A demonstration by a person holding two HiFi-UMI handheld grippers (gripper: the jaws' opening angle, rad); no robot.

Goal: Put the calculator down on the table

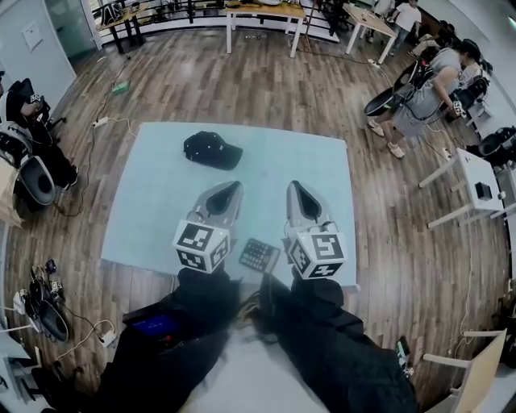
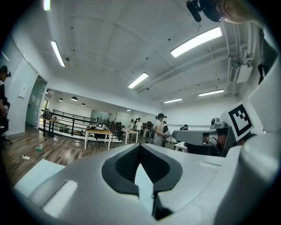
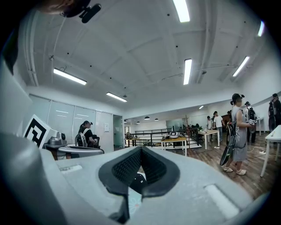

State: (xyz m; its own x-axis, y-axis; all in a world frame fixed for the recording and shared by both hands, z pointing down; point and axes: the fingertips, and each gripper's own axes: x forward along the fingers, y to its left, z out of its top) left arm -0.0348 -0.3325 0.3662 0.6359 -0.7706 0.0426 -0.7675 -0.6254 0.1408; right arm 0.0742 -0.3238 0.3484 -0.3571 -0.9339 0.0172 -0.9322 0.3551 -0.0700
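Note:
The calculator (image 1: 259, 255), dark with rows of keys, lies flat on the light blue table (image 1: 153, 202) near its front edge. It sits between the marker cubes of both grippers, and neither holds it. My left gripper (image 1: 235, 187) points away over the table with its jaws shut and nothing between them; its tips (image 2: 140, 146) meet in the left gripper view. My right gripper (image 1: 296, 187) runs alongside it, also shut and empty, with its tips (image 3: 141, 148) touching. The calculator shows in neither gripper view.
A black cap (image 1: 212, 149) lies on the far part of the table, ahead of the left gripper. A person (image 1: 419, 93) stands on the wood floor at the right, near a white table (image 1: 476, 181). More tables (image 1: 262, 12) stand at the back.

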